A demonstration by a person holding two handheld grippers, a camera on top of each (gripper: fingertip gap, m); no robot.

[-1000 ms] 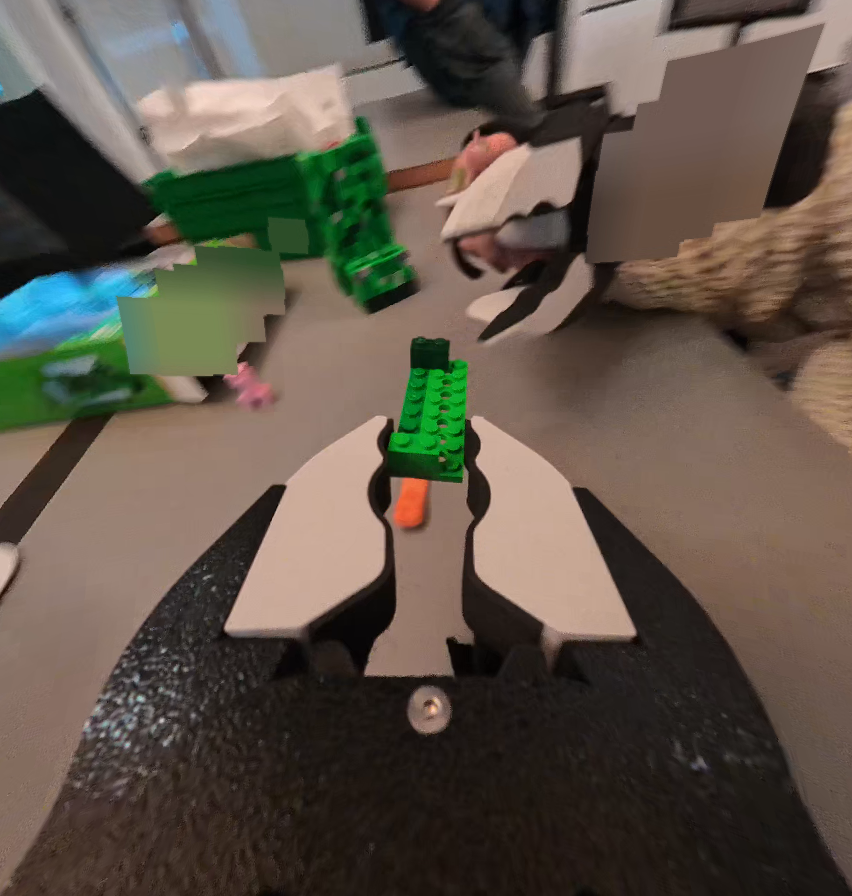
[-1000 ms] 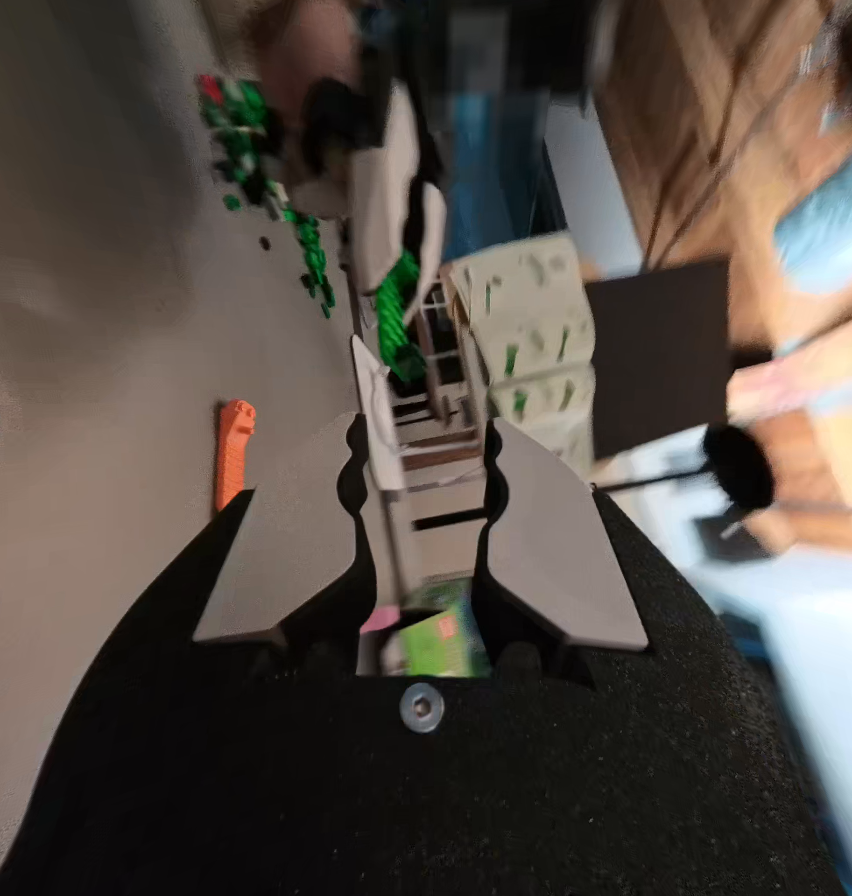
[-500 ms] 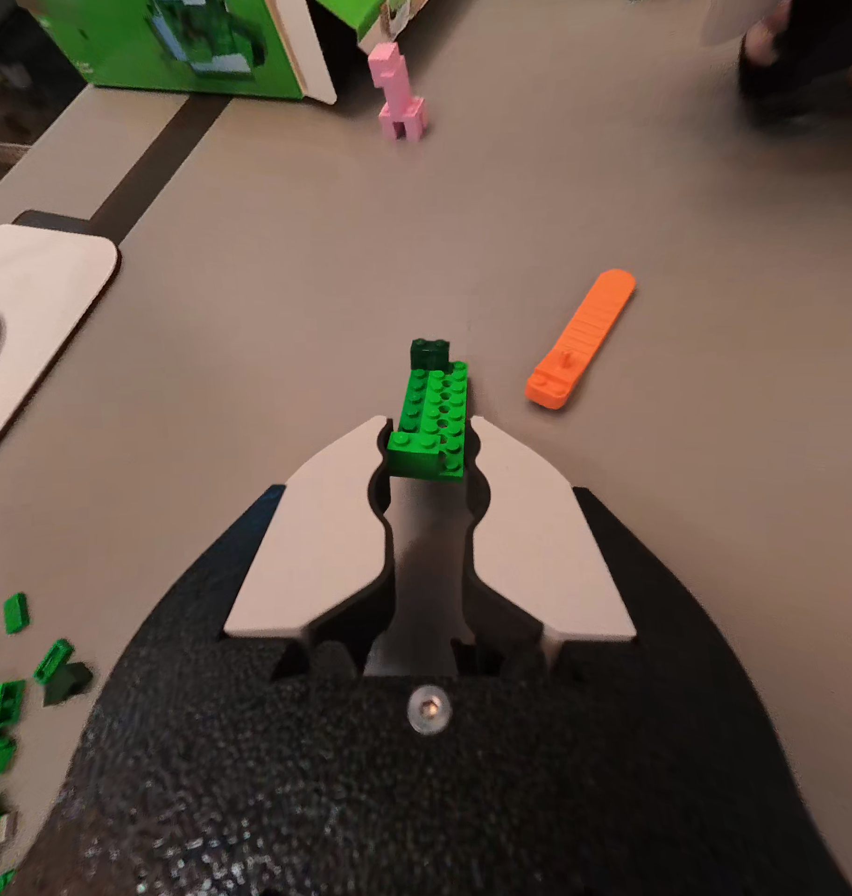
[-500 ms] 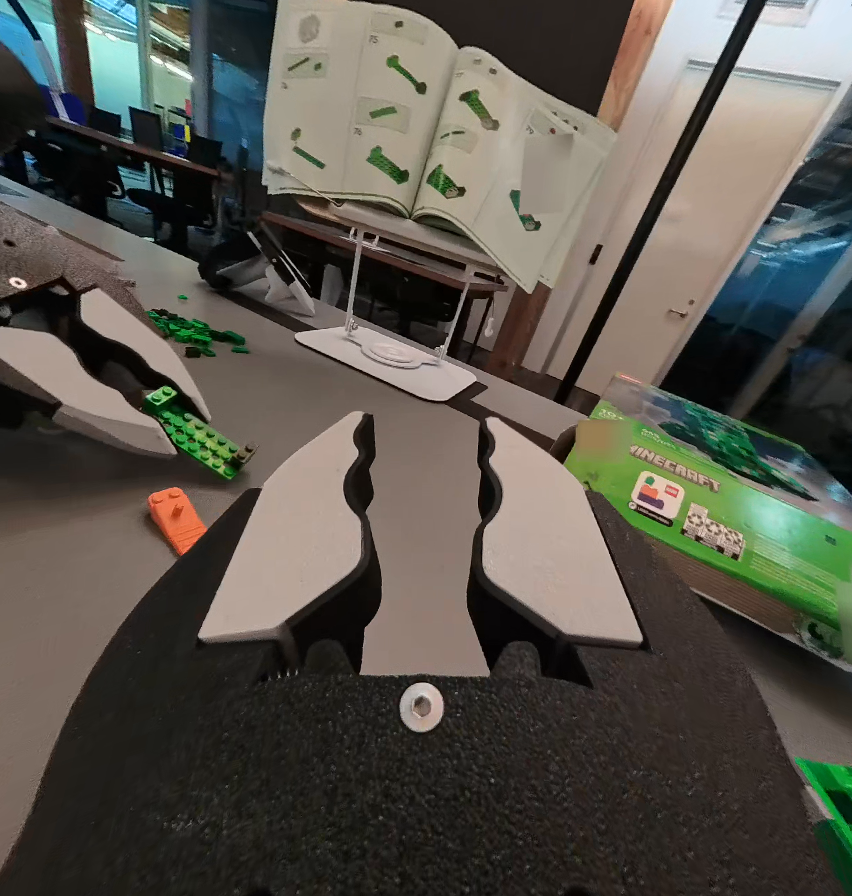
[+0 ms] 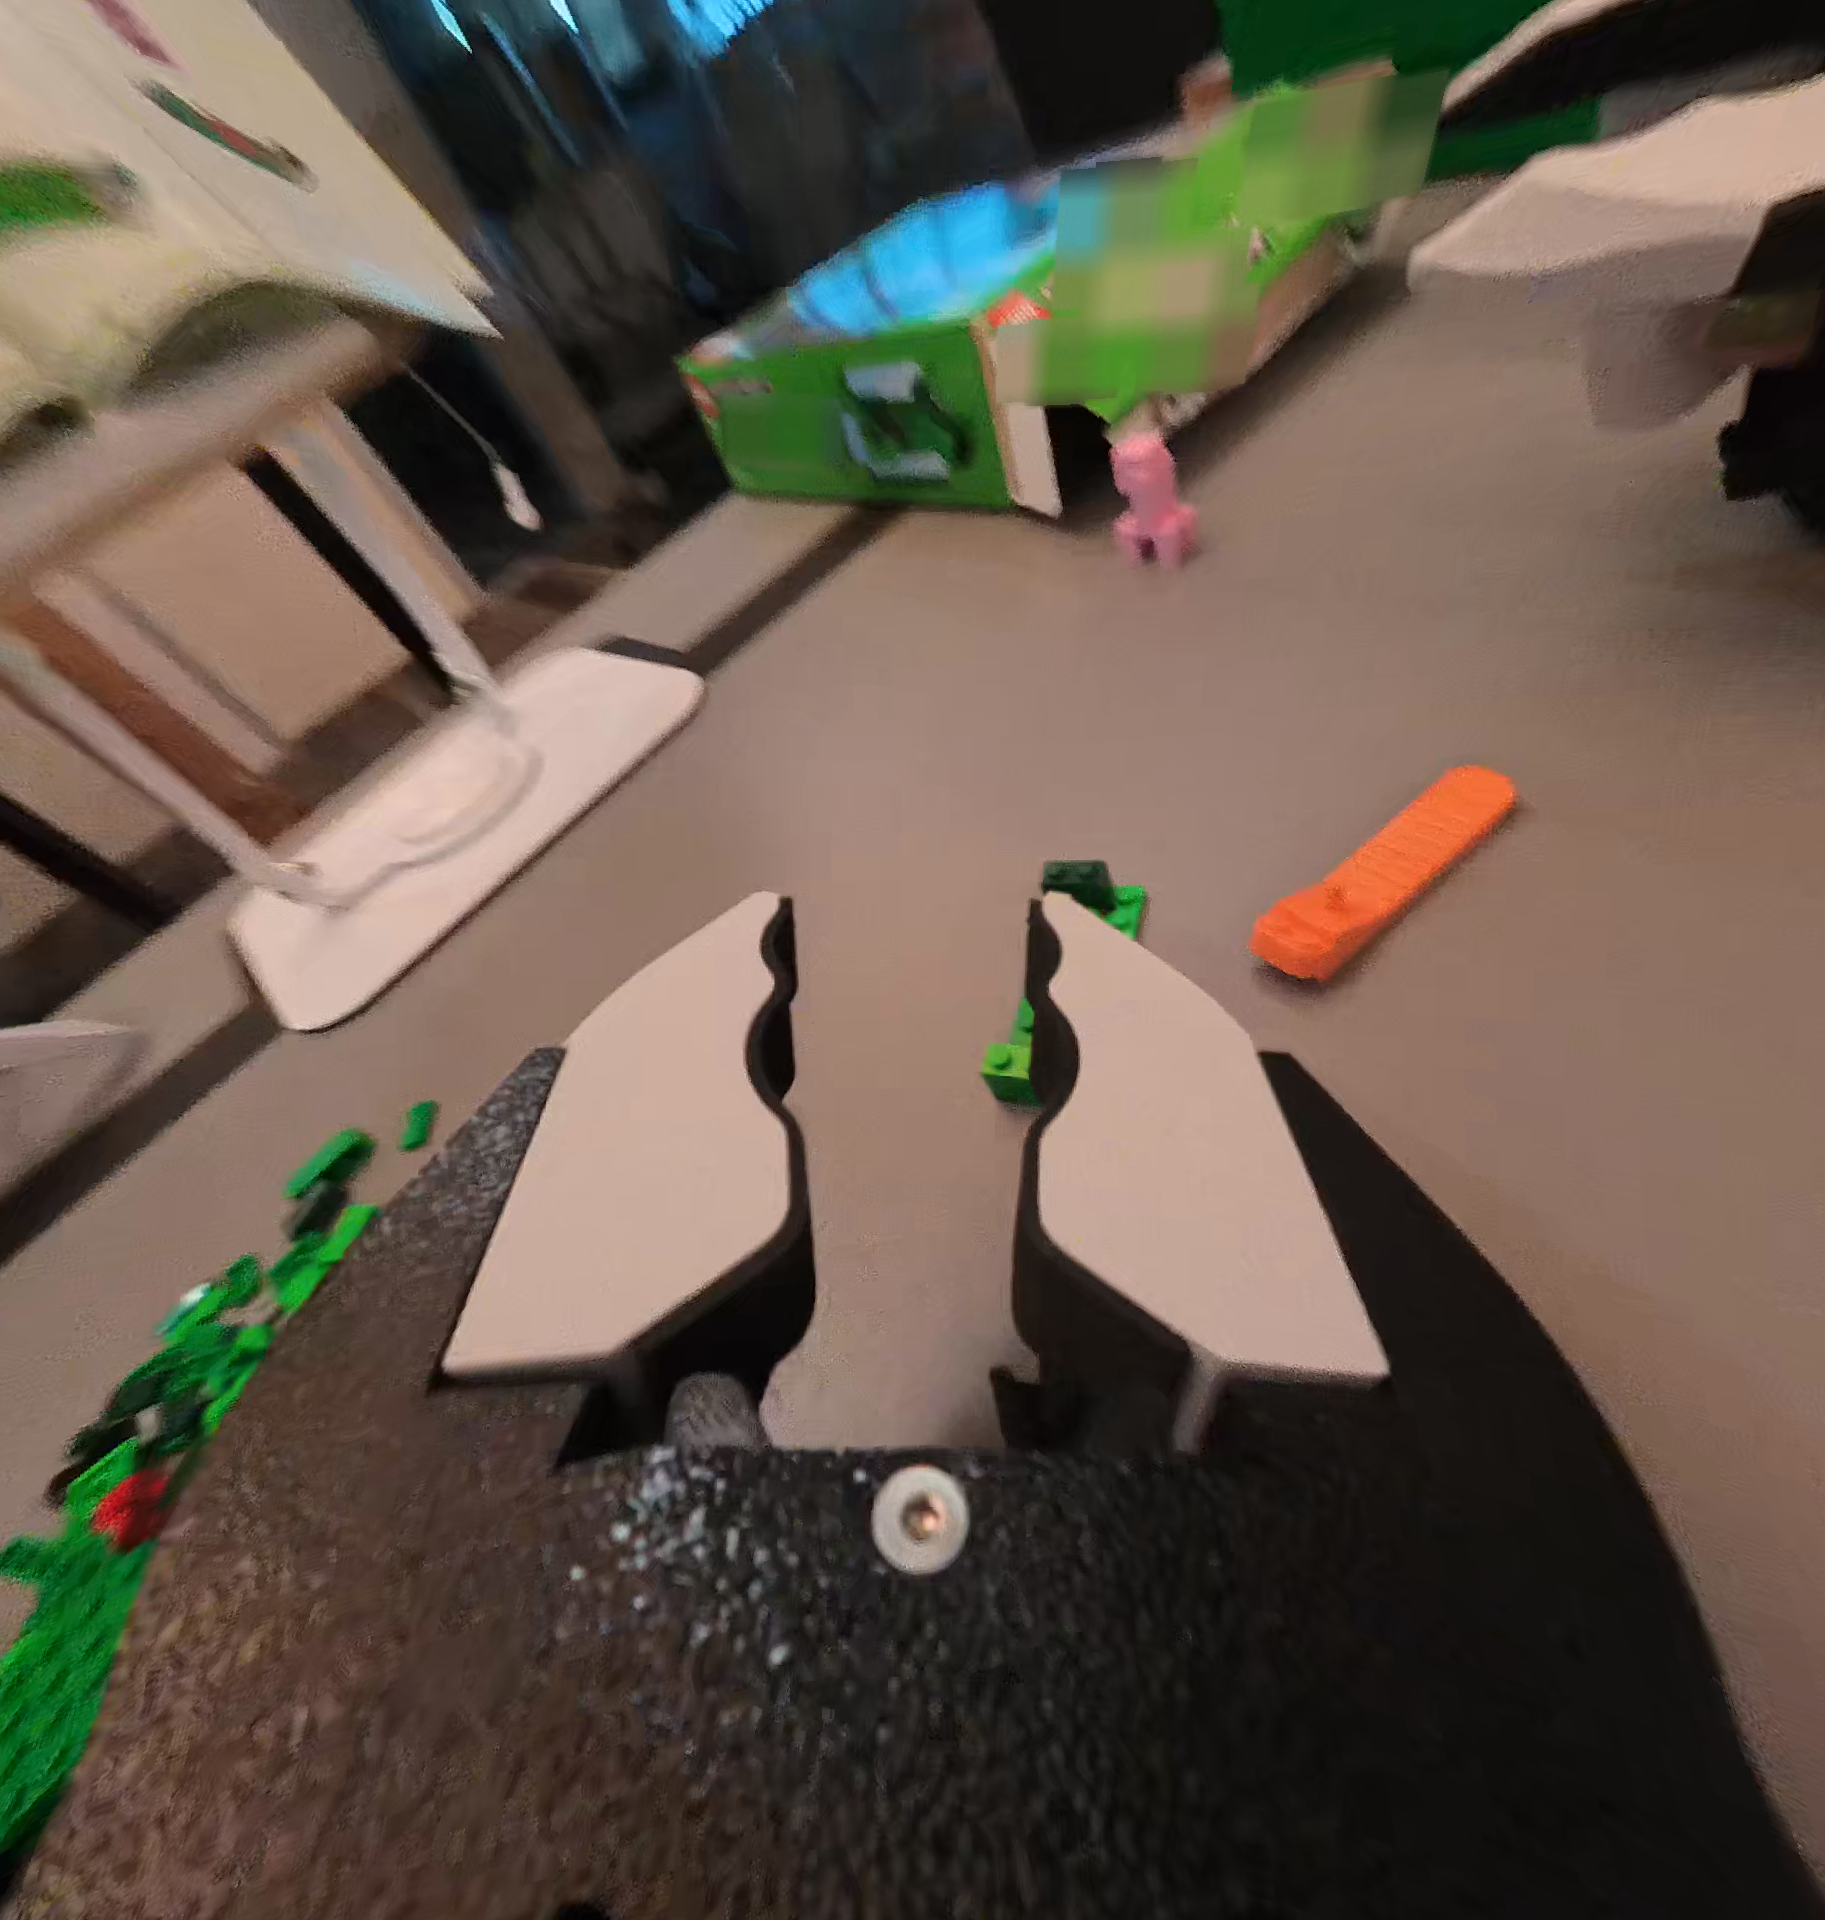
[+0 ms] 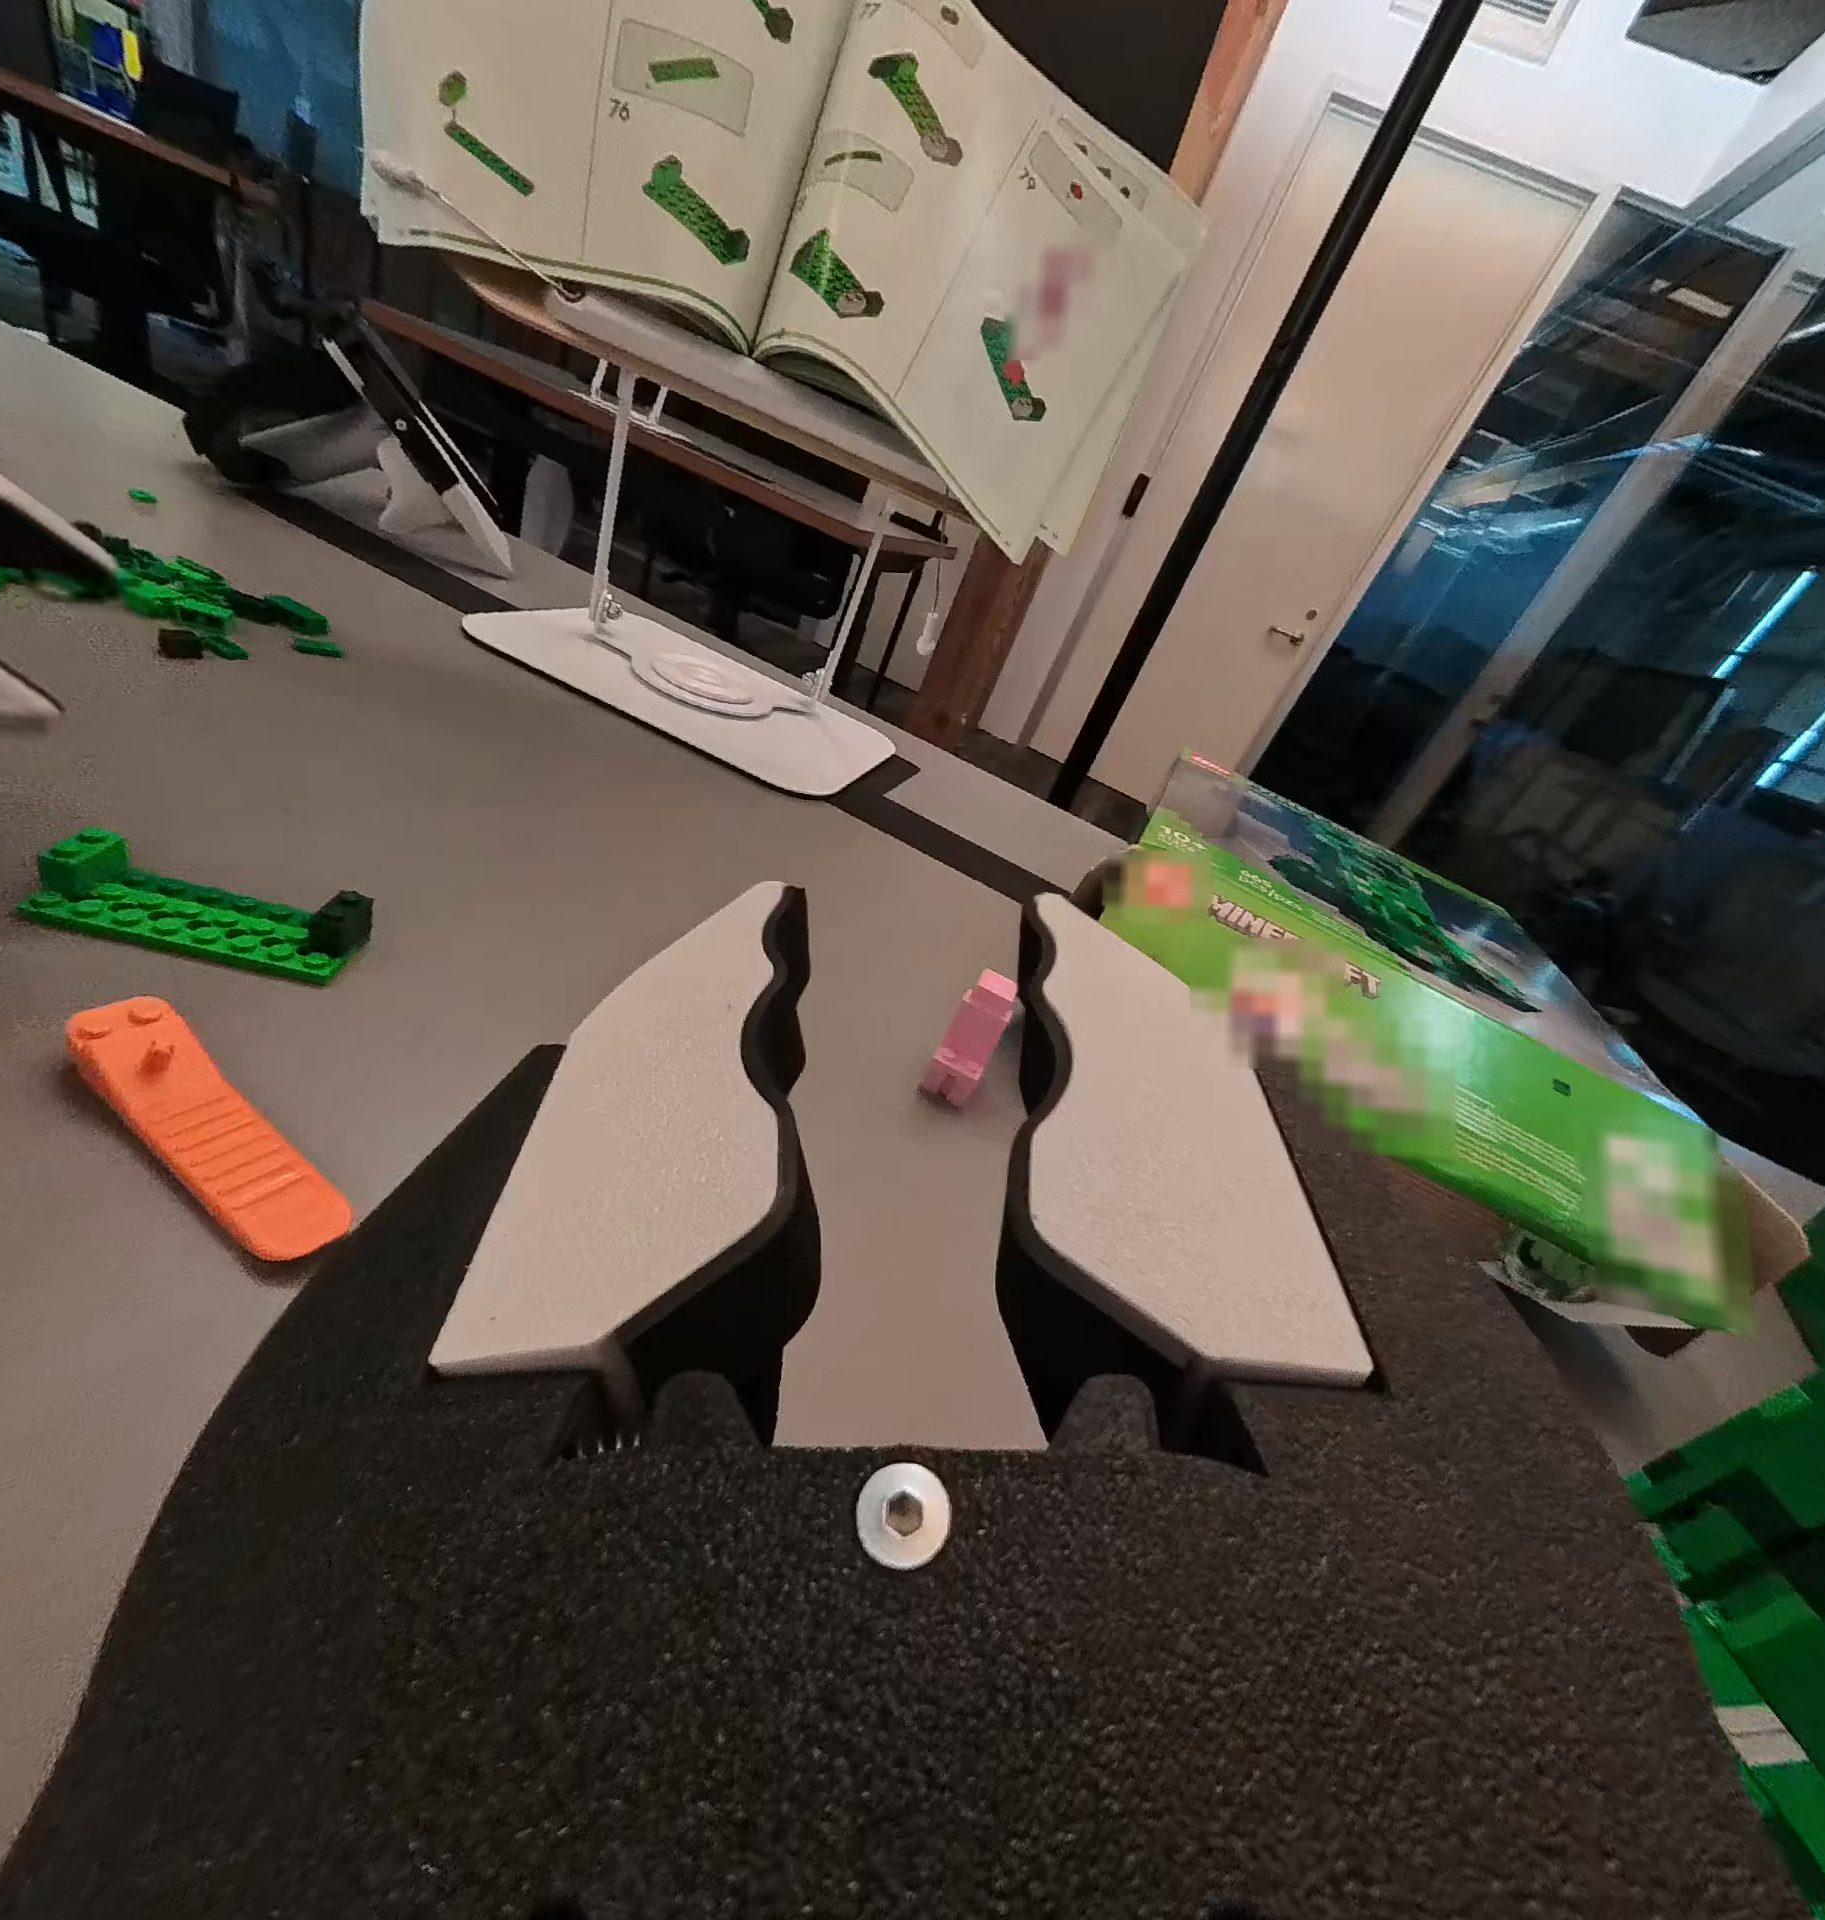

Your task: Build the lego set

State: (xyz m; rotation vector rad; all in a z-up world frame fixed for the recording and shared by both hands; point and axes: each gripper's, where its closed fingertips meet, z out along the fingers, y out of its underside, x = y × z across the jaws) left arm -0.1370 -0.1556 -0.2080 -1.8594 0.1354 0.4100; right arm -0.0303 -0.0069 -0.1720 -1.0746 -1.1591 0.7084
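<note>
The grey worktop [image 6: 534, 831] sits in an office with glass partitions behind it. An open instruction book [image 6: 742, 208] rests on a white stand [image 6: 679, 691] at the far edge.

Your left hand-held gripper [image 5: 908, 920] is wide open and holds nothing; bare worktop shows between its fingers. The green plate [image 6: 186, 920] lies flat on the worktop, free of either tool. In the left wrist view it is mostly hidden behind the right-side finger [image 5: 1168, 1143]. It carries a bright green brick at one end and a dark green one at the other.

Your right hand-held gripper [image 6: 913, 909] is also open and empty. A pink figure [image 6: 968, 1037] stands on the worktop beyond its fingertips, just beside the green box [image 6: 1490, 1081].

The orange separator [image 6: 201, 1127] lies near the plate, not touching it. Loose green pieces [image 6: 201, 608] are heaped at the left. A green model [image 6: 1791, 1558] shows at the right edge of the right wrist view.
</note>
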